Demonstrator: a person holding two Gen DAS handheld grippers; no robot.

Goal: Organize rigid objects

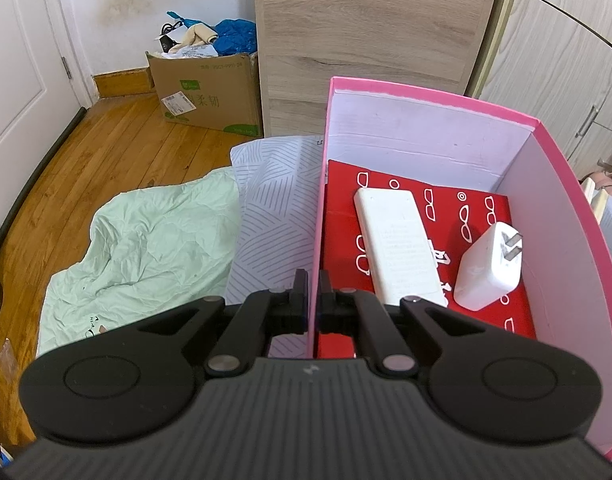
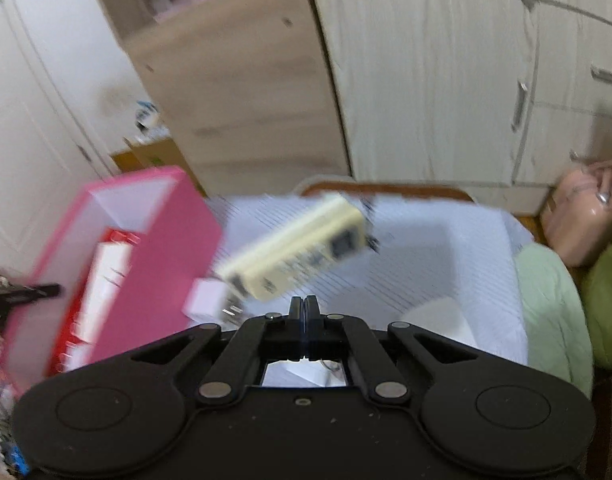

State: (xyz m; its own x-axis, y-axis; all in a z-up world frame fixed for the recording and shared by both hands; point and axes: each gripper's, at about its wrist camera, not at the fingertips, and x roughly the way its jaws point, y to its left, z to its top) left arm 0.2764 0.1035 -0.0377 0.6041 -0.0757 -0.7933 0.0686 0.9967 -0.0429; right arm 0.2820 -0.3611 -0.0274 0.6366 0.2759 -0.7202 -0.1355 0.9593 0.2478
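Observation:
A pink box (image 1: 425, 92) stands open on the bed. Inside it, on a red patterned packet (image 1: 485, 208), lie a white power bank (image 1: 393, 244) and a white plug charger (image 1: 487, 268). My left gripper (image 1: 313, 280) is shut on the box's left wall, one finger inside and one outside. The right wrist view is blurred. There my right gripper (image 2: 304, 304) is shut, with nothing visible between its fingers. Just beyond its tips sits a cream power strip (image 2: 294, 252), tilted, with a small white cube plug (image 2: 208, 300) beside it. The pink box (image 2: 162, 256) is to their left.
A striped sheet (image 2: 425, 260) covers the bed, with a green quilt (image 1: 146, 240) on its left side. A cardboard box (image 1: 206, 92) of clutter stands on the wooden floor by a wood panel (image 1: 365, 40). Wardrobe doors (image 2: 425, 80) and a pink bag (image 2: 585, 216) lie beyond the bed.

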